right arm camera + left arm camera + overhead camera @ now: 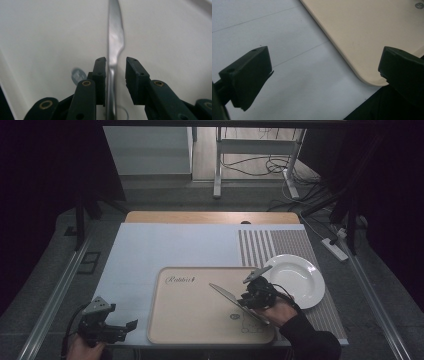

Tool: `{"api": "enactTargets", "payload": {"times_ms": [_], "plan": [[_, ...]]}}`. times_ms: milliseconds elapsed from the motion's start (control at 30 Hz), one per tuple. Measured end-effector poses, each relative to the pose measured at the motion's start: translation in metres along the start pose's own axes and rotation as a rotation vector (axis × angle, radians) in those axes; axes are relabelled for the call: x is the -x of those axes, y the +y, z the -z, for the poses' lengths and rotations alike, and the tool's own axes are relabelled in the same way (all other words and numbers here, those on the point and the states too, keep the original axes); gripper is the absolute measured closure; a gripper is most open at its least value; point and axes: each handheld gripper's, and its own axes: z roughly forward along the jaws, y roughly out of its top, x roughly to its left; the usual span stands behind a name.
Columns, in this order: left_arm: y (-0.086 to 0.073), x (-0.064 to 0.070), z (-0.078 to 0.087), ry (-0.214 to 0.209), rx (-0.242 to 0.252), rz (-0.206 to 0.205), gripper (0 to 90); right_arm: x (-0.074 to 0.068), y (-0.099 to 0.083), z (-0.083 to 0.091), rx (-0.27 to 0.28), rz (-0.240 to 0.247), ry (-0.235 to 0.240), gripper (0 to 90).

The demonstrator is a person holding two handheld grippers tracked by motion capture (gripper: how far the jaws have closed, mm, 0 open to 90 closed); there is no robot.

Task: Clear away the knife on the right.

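Note:
A silver table knife [227, 296] lies slantwise on the beige tray [190, 315], its blade toward the tray's middle. My right gripper [243, 299] is low over the tray with its jaws on either side of the knife's handle [115, 37]. One jaw touches the handle; a narrow gap stays at the other, so the right gripper [115, 65] is open around it. My left gripper [127, 327] stands wide open and holds nothing, over the white table cover just off the tray's near left corner [362, 72].
A white plate [295, 280] sits on a striped placemat [265, 245] right of the tray. The white table cover [150, 250] spreads left and behind the tray. The table's front edge runs close below both hands.

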Motion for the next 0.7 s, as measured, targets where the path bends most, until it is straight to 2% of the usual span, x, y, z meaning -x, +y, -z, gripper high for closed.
{"api": "enactTargets", "payload": {"times_ms": [167,267,433,533,700], "plan": [[0.0,0.0,0.0,0.0,0.0,-0.002,0.0,-0.009,0.019,-0.018,-0.018,0.071,0.037,89.7],[-0.001,0.0,0.0,0.001,0.0,-0.002,0.0,-0.015,0.029,-0.034,-0.045,0.104,0.063,89.8],[-0.001,0.001,0.0,0.004,-0.002,-0.004,0.0,-0.016,0.039,-0.051,-0.051,0.129,0.037,89.8],[-0.001,0.001,0.0,0.006,-0.004,-0.005,0.0,-0.014,0.042,-0.055,-0.042,0.134,0.042,89.8],[-0.001,0.001,0.0,0.009,-0.006,-0.005,0.0,-0.007,0.038,-0.051,-0.047,0.123,0.016,89.8]]}}
